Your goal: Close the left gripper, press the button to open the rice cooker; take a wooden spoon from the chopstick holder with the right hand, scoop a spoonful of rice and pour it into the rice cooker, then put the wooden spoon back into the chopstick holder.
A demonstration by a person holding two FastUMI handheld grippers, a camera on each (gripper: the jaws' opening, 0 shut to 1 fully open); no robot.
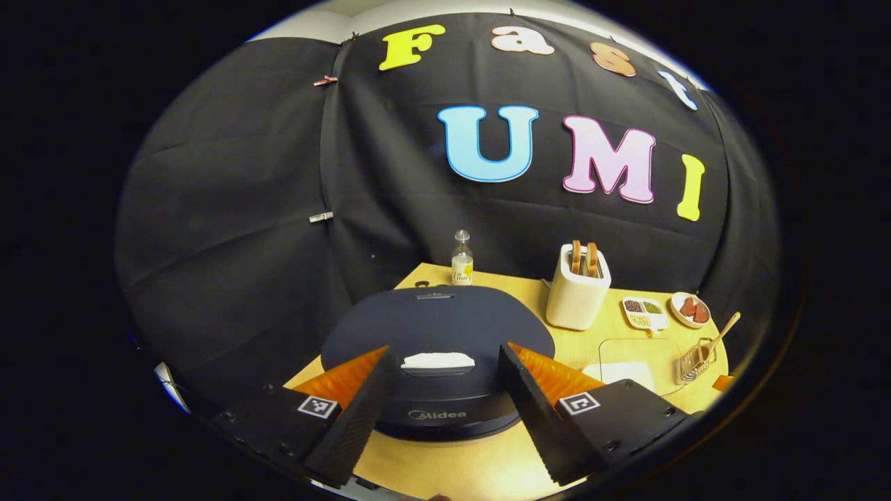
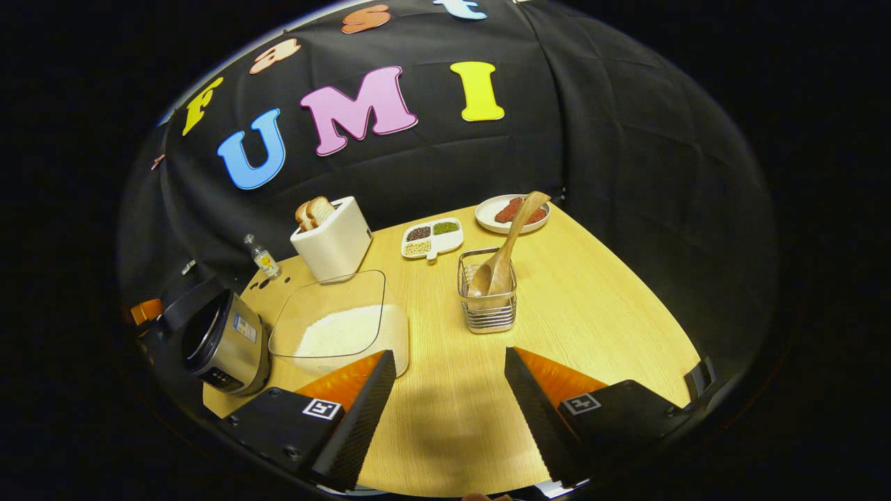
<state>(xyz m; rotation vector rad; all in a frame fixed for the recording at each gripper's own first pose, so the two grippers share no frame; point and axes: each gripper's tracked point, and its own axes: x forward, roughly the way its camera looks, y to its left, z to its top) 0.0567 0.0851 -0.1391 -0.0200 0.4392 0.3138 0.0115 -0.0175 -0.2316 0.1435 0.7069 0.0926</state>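
Plainly, "Midea" on rice cooker (image 1: 437, 362) front, left hand-held gripper (image 1: 442, 376) wide, right hand-held gripper (image 2: 449, 379) wide.

Dark rice cooker (image 1: 437, 341) with lid shut, white button (image 1: 438, 360) at its front edge, wooden spoon (image 2: 502, 250) standing bowl-down and leaning in wire chopstick holder (image 2: 487, 299), white rice (image 2: 341, 332) heaped in clear container (image 2: 334, 316) between cooker and holder

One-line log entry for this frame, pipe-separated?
stage: start | cooker: lid shut | left gripper: open, over button | right gripper: open, empty | spoon: in holder | rice: in dish
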